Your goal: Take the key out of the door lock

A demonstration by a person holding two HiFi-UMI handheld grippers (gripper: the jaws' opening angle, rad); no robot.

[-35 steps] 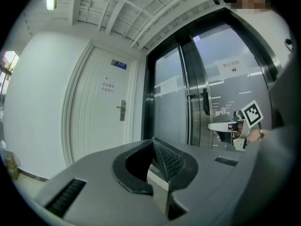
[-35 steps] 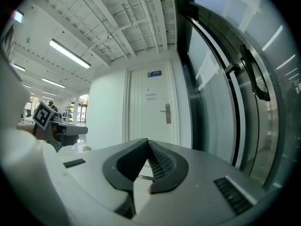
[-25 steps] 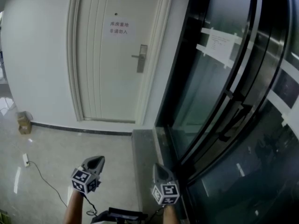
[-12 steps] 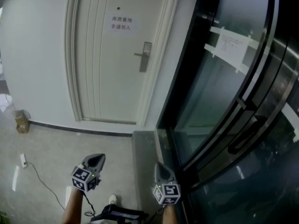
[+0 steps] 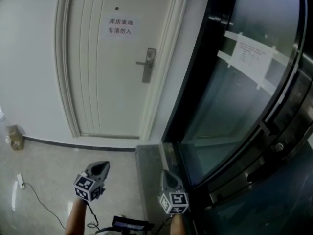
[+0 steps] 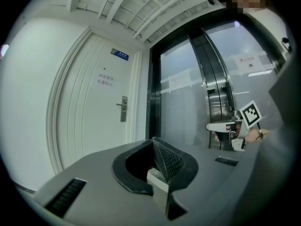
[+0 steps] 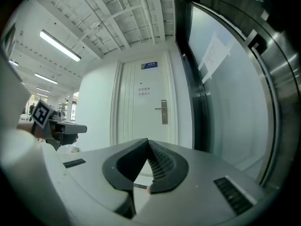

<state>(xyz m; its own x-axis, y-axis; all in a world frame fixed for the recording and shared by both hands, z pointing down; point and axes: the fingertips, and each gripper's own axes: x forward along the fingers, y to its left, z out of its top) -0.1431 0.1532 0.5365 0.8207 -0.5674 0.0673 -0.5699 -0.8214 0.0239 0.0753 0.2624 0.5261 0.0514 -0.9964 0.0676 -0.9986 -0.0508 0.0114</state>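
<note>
Key too small to make out; its door lock (image 5: 148,65), an upright plate, lies well ahead of us, above and between our grippers. Our right gripper (image 5: 167,176) sits slightly nearer than our left gripper (image 5: 100,166); both are clenched, empty.

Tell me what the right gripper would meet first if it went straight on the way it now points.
Probably the white door, just left of its lock plate. The way there from the right gripper looks free, though depth is unclear.
</note>
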